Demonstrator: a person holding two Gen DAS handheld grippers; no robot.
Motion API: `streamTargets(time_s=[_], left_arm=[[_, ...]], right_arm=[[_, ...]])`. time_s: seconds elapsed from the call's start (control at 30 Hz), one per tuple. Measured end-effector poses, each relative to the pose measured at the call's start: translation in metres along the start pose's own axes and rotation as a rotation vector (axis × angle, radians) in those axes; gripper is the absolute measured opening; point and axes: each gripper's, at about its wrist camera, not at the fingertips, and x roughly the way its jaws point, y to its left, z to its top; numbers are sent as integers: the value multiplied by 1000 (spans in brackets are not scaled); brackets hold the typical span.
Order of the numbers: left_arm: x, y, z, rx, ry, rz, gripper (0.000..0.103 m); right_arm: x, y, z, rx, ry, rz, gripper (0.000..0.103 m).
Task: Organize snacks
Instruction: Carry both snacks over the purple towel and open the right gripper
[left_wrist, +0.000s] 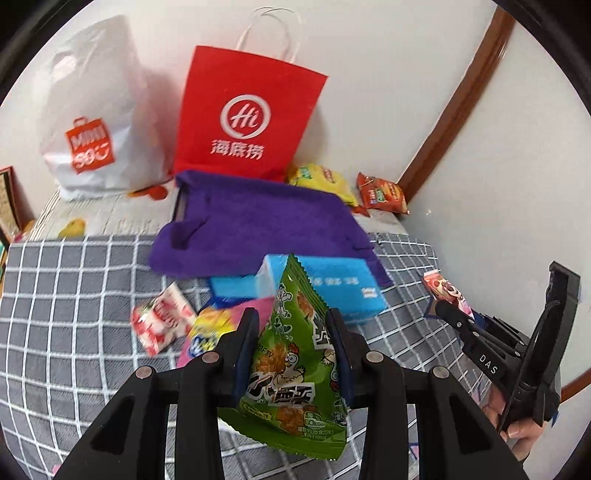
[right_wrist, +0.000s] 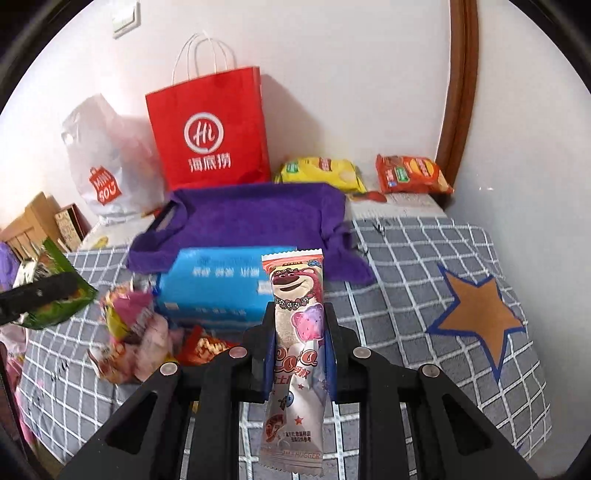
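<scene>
My left gripper (left_wrist: 293, 332) is shut on a green snack packet (left_wrist: 295, 365) with a chicken picture, held above the grey checked blanket (left_wrist: 74, 295). My right gripper (right_wrist: 300, 332) is shut on a long pink bear lollipop packet (right_wrist: 297, 332); that packet and gripper show at the right of the left wrist view (left_wrist: 448, 293). The green packet shows at the left of the right wrist view (right_wrist: 55, 291). A purple cloth bin (right_wrist: 251, 218) lies ahead, a blue box (right_wrist: 218, 284) in front of it. Loose snacks (right_wrist: 136, 332) are heaped left of the box.
A red paper bag (right_wrist: 214, 129) and a white plastic bag (right_wrist: 103, 158) stand against the wall. A yellow chip pack (right_wrist: 321, 171) and an orange chip pack (right_wrist: 410, 175) lie at the back right. A star patch (right_wrist: 476, 317) marks the blanket.
</scene>
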Motion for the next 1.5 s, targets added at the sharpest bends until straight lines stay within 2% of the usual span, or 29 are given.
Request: streamTargets(time_s=[0.23,0.63,1.1,1.5], left_arm=[[3,-17,26,29,-6,-9,35],[23,-18,80,42,-18,1,35],[61,2,125,35,1,30,35],[100,22,154,17,48,47,35]], right_arm=[[-2,5,31,5,-30,28,22],[26,19,81,-25,-51,30,22],[74,23,130,-46,-52,30,22],[123,17,173,-34,-28,81,22]])
